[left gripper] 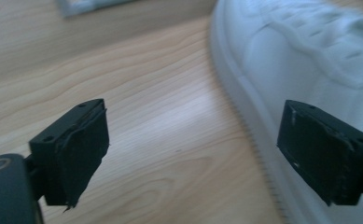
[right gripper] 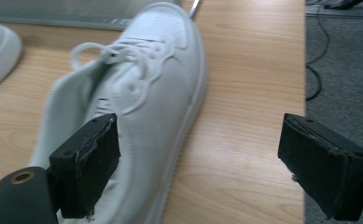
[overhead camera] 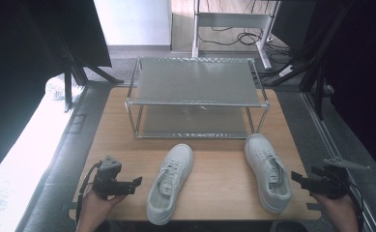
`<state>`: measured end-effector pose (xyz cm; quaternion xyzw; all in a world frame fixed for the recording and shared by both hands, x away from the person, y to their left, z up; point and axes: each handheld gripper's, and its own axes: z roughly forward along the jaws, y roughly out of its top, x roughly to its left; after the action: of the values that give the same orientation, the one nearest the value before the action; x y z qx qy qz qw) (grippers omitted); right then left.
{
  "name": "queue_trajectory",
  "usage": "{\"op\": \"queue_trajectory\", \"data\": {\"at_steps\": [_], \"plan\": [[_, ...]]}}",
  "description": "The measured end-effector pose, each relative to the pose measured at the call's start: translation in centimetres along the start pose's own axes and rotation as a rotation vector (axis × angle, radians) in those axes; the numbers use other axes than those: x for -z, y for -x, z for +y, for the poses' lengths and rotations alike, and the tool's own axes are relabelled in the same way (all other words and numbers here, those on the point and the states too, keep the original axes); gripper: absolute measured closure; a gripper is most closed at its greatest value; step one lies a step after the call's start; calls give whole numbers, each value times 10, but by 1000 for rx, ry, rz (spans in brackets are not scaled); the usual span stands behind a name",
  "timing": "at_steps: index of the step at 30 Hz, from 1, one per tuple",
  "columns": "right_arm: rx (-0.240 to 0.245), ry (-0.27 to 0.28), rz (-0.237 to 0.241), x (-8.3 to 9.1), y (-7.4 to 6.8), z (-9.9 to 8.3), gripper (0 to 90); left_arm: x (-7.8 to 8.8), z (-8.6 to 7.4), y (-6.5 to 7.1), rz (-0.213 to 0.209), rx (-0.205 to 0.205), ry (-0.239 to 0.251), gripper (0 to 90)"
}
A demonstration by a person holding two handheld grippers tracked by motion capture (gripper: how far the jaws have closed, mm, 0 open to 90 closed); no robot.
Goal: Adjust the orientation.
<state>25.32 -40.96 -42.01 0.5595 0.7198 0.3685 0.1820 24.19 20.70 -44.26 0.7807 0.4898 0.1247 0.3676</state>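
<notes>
The left gripper [left gripper: 193,154] has its jaws wide apart with only bare table [left gripper: 137,93] between them; the left shoe [left gripper: 310,51] lies just beyond its right jaw. The right gripper [right gripper: 200,168] is also wide open and holds nothing; the right shoe [right gripper: 142,93] lies past its left jaw. No brand or writing can be read on either white shoe.

Two white sneakers, one on the left [overhead camera: 170,183] and one on the right [overhead camera: 267,171], with white laces, lie on a light wood-grain table [overhead camera: 219,193]; the rack [overhead camera: 197,82] is silver-grey; both grippers' jaws are black
</notes>
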Motion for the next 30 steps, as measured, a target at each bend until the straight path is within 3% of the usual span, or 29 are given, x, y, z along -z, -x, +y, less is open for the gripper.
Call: {"op": "queue_trajectory", "data": {"at_steps": [4,8,12,14,19,22,24,25,28,30], "plan": [[33,-17,18,-1,-13,1,132,7,10,19,-37,-31,-13,107],[43,-31,22,-8,-17,1,132,5,13,28,-57,-40,-29,131],[51,-57,17,-21,-21,0,137,-6,15,38,-84,-49,-59,138],[54,-75,11,-30,-23,-1,140,-17,17,45,-113,-77,-89,137],[44,-100,3,-43,-23,-2,142,-31,19,53,-121,-101,-122,137],[37,-100,4,-47,-23,-2,151,-41,22,53,-97,-82,-141,145],[1,-97,3,-52,-20,-1,187,-53,21,49,-82,-70,-169,149],[-9,-97,4,-53,-19,-1,198,-53,21,49,-82,-70,-169,152],[-23,-107,8,-58,-19,-1,228,-63,17,41,-106,-5,-166,147],[-39,-104,15,-61,-19,0,252,-63,17,38,-111,14,-162,154]]}}
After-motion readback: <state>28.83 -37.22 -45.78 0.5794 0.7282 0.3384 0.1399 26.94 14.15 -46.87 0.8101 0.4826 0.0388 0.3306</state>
